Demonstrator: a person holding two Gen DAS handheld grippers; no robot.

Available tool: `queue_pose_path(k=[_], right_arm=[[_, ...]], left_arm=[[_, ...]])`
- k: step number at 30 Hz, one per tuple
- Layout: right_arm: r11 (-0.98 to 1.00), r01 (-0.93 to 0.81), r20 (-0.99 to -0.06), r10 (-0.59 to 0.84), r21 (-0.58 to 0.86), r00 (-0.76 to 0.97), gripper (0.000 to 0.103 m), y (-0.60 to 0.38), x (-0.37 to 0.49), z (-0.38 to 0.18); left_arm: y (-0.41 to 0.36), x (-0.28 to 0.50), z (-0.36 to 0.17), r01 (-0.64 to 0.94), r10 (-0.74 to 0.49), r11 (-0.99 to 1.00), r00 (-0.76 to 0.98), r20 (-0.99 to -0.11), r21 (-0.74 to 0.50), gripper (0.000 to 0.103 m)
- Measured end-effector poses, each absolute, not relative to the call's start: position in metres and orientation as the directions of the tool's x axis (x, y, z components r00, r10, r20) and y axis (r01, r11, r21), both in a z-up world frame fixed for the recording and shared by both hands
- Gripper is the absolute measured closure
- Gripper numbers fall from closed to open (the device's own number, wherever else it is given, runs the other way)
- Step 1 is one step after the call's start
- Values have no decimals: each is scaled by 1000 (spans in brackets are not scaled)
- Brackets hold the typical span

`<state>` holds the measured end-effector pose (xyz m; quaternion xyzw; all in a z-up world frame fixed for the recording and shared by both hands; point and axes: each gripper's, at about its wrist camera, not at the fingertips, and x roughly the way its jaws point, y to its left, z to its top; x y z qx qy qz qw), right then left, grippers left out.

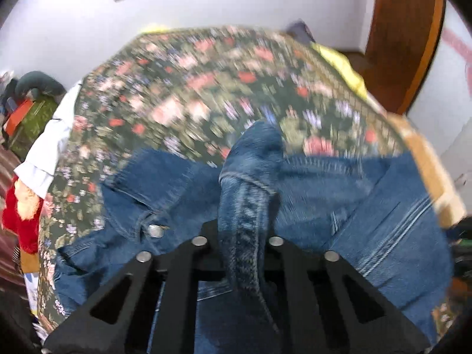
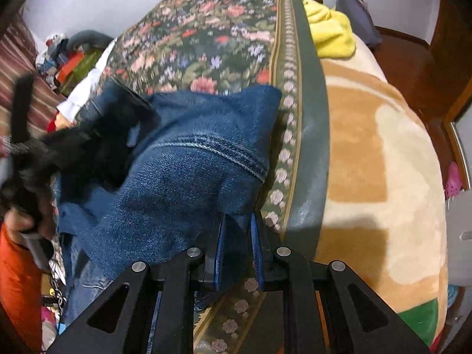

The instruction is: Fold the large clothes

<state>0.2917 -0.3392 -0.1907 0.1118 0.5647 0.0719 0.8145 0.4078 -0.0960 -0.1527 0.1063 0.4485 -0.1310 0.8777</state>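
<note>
A blue denim jacket (image 1: 339,194) with a metal button (image 1: 155,230) lies crumpled on a floral bed cover (image 1: 191,88). My left gripper (image 1: 246,230) is shut on a raised fold of the denim, which hides its fingertips. In the right wrist view the jacket (image 2: 183,183) is draped near the cover's green border (image 2: 312,124). My right gripper (image 2: 238,230) is shut on the jacket's near edge, with denim pinched between its blue pads (image 2: 219,236). The left gripper (image 2: 88,138) shows blurred at the jacket's left side, held by a hand (image 2: 23,221).
A beige patterned blanket (image 2: 368,147) covers the bed to the right of the floral cover. A yellow cloth (image 2: 330,29) and a dark pillow (image 2: 360,14) lie at the far end. Dark wooden furniture (image 2: 413,67) stands at the right. Piled clothes and clutter (image 1: 26,118) crowd the left side.
</note>
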Motion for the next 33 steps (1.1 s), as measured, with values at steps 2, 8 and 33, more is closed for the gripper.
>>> queue_pose_path(k=[2,8,33], right_arm=[[965,9,-907,242,261,344,89,-337,291,-195],[966,-43,-909,256,257,328,89,-323,289,-193],[977,10,-921,198,213,336,25,-322,284,-196]], left_arm=[[-76,402,-136,291,-151,956,605,-782,41,92],[-6,379,-128,227,-174,973,640,-749,-32,91],[97,334,-224,32,-257,960,497,-829,-279,73]])
